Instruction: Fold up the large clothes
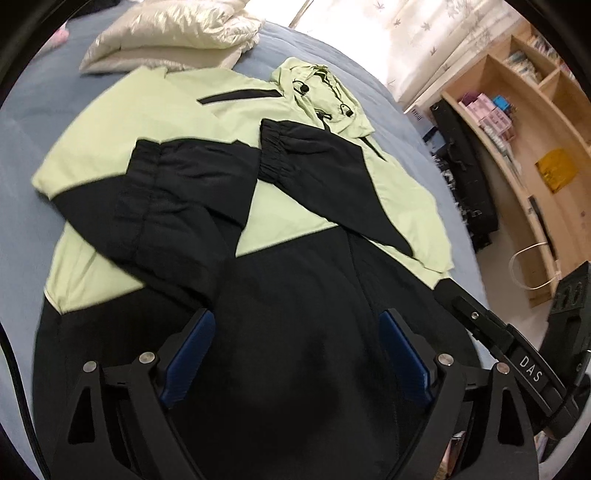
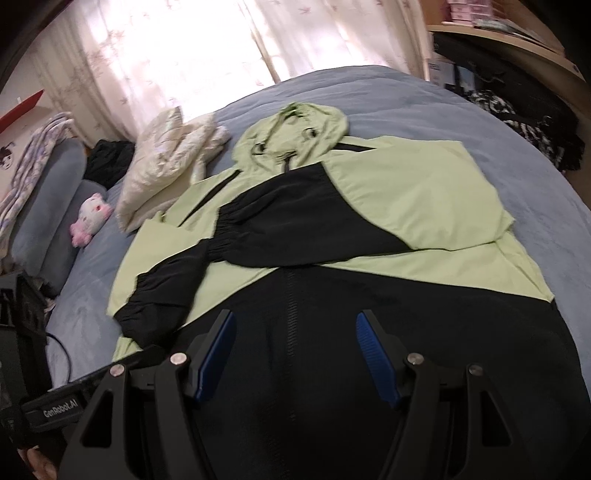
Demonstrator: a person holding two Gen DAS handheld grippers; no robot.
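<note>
A light green and black hooded jacket (image 1: 147, 110) (image 2: 406, 192) lies front-up on the blue bed (image 1: 29, 147) (image 2: 406, 96), its hood (image 2: 295, 125) pointing away from me. Both black sleeves are folded in across the chest: one (image 1: 166, 192) on the left, the other (image 1: 314, 166) crossing from the right, cuffs near the middle. My left gripper (image 1: 297, 317) hovers open over the jacket's black lower part with nothing between its blue pads. My right gripper (image 2: 295, 317) is also open over the black lower front, straddling the zip (image 2: 291, 314), and holds nothing.
A folded cream puffy jacket (image 1: 173, 33) (image 2: 166, 158) lies past the green one. A pink plush toy (image 2: 90, 218) and grey pillows (image 2: 48, 206) sit at the bed's left end. A wooden shelf (image 1: 535, 129) and dark bags (image 1: 461, 177) stand beside the bed.
</note>
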